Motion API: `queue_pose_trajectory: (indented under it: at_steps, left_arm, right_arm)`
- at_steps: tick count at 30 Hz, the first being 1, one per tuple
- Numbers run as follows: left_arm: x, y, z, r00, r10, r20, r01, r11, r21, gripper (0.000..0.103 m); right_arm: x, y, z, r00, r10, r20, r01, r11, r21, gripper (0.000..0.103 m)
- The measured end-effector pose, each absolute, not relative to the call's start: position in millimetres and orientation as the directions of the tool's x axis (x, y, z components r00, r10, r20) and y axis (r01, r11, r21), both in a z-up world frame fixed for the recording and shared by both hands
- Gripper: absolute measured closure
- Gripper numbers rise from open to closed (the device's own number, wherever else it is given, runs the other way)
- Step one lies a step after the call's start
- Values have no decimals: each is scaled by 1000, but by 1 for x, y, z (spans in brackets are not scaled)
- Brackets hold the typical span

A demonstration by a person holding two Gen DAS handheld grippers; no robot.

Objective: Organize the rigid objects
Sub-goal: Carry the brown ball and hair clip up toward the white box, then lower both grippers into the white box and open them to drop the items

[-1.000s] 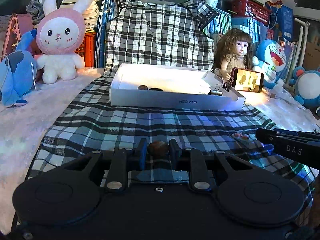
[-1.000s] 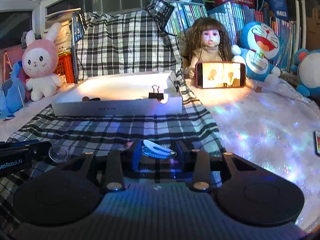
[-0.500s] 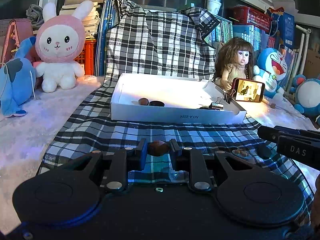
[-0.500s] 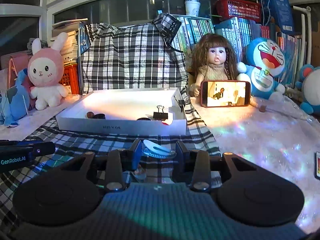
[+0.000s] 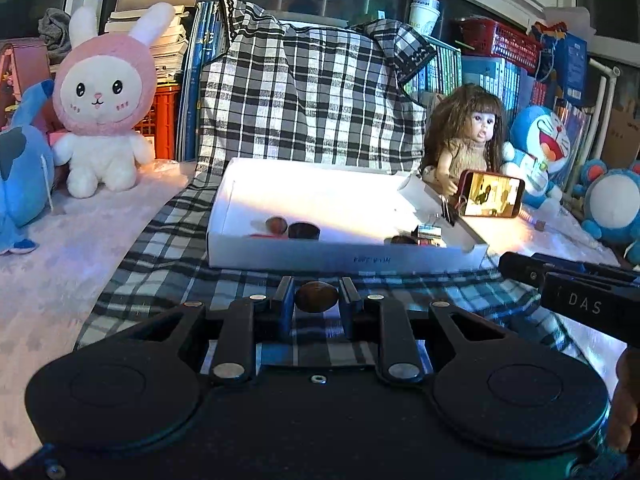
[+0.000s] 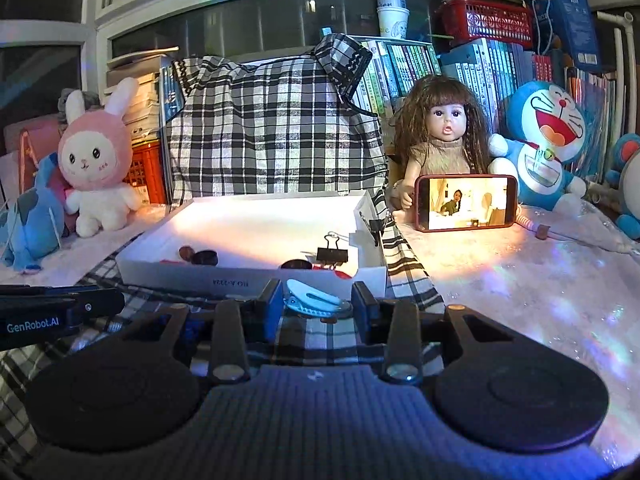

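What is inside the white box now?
Inside the white box I see two dark round pieces at the left and a black binder clip at the right. The near wall hides the floor behind it.

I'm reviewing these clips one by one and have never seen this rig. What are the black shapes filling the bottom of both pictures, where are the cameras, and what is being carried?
No robot arm is here: a person holds a set of tongs in each hand, and a fisheye camera on each looks forward along its two fingers. The black shapes are the tongs' own bodies.

In the left view, the left tongs are shut on a small brown oval nut-like object. In the right view, the right tongs are shut on a white plastic hair clip. Each view catches the other tongs at its edge.

Ahead, on a black-and-white checked cloth, lies a shallow white cardboard box already holding small brown pieces and a black binder clip. Plush toys, a doll and a lit phone stand behind.
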State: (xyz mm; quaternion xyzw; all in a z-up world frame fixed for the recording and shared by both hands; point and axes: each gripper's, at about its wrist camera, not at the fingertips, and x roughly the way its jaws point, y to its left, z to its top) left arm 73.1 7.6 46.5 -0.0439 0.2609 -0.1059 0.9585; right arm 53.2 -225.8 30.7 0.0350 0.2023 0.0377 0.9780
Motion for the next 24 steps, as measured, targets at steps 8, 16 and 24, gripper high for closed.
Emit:
queue_pose_trajectory:
  at_steps: [8,16,24]
  left_arm:
    - [134,11,69,827,-241,-507,192,970,-148,81]
    - [223,12,77,756,-253,-604,157,966,-208,81]
    - [283,22,55,679,-272,-682,71,949,-307,81]
  right_arm:
    - [99,-237,47,903,138,-408,-87,986,142,61]
    - [177,-240,62,812,249,-528,-140,961,237,61]
    - [239,-229,50,706,317,-633,-157,942,298,61]
